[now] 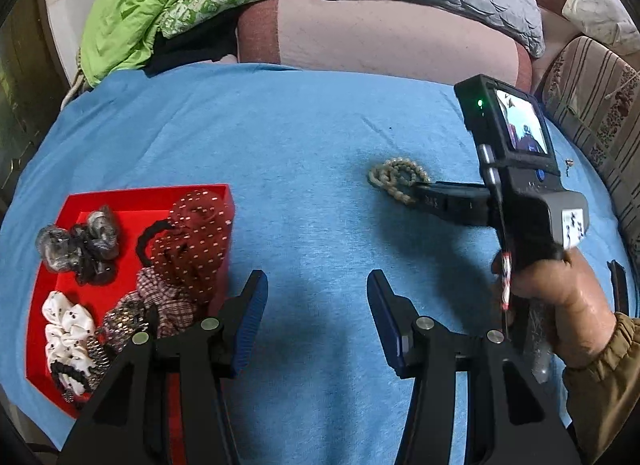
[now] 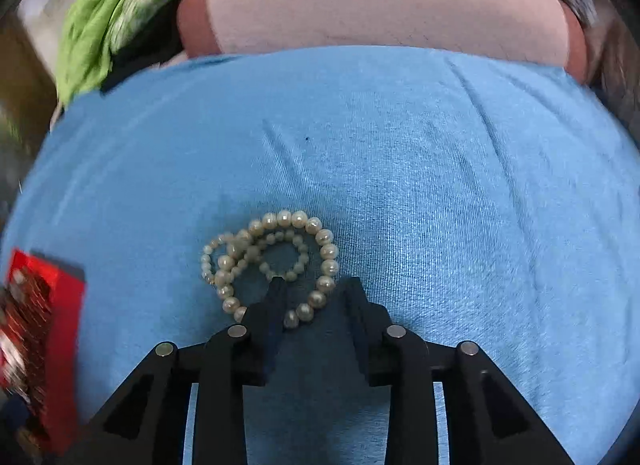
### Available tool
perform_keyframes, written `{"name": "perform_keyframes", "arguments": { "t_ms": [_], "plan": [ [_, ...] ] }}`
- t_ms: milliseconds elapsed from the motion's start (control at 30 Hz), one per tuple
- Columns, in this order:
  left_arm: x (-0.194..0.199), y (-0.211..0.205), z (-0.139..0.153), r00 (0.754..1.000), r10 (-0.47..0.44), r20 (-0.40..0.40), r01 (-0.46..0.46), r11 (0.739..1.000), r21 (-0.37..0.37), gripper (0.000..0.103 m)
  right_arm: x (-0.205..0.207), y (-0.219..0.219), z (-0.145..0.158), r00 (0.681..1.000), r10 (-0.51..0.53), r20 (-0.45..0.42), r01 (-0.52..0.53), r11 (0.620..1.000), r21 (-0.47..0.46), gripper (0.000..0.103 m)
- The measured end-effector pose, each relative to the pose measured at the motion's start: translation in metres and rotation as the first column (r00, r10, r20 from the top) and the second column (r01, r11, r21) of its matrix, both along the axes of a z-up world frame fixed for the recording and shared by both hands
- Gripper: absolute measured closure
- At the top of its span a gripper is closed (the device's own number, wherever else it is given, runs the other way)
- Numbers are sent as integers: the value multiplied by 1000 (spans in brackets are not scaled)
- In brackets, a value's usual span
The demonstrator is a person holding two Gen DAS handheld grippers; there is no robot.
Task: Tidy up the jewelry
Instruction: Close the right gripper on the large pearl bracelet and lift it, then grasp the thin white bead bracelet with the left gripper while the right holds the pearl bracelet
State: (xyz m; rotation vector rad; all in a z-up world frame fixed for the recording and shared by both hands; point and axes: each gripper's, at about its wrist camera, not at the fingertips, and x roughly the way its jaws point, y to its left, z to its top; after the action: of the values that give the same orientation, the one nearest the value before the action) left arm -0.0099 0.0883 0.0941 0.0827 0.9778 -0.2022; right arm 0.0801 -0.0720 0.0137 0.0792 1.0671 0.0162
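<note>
Pearls [image 2: 276, 261] between parted right gripper [image 2: 314, 285] fingers; left gripper [image 1: 318, 285] wide, beside tray [image 1: 140, 197]

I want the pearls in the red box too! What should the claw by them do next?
Probably close. The right claw is open, its fingers straddling a strand of the pearl necklace on the blue cloth; the red tray sits off to the left.

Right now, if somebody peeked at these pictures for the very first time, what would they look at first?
Probably the pearl necklace, coiled alone on the blue cloth, with the right claw open around its near loop. Next, the bright red tray on the left, piled with scrunchies. The left claw is open, with nothing between its fingers.
</note>
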Motion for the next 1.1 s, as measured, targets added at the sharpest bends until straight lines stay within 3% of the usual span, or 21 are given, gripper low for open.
{"name": "perform_keyframes", "arguments": {
  "t_ms": [67,333,467,600,700,867,1100],
  "plan": [
    [2,-5,1,1000,-11,3,11,1000,2,53,-6,-11,1,1000,2,-12,-2,1000,0,92],
    [17,-39,-7,996,-83,-17,83,996,-14,53,-82,-106,2,994,-105,-21,105,994,-26,92],
    [19,-78,-21,983,-181,-41,179,983,-45,53,-119,-141,-2,991,-125,48,119,987,111,92],
    [19,-127,-39,947,-317,-62,312,947,-73,53,-122,-147,-8,984,-152,98,130,971,203,92],
    [25,-155,-48,926,-374,-51,370,926,-69,56,-115,-143,-9,985,-136,109,112,973,202,92],
    [45,-178,-66,908,-409,-93,401,911,-93,72,-112,-147,-11,985,-136,106,106,963,249,92],
    [46,-188,-75,888,-448,-100,432,890,-148,76,-112,-144,-11,986,-127,108,98,966,241,92]
  ]
}}
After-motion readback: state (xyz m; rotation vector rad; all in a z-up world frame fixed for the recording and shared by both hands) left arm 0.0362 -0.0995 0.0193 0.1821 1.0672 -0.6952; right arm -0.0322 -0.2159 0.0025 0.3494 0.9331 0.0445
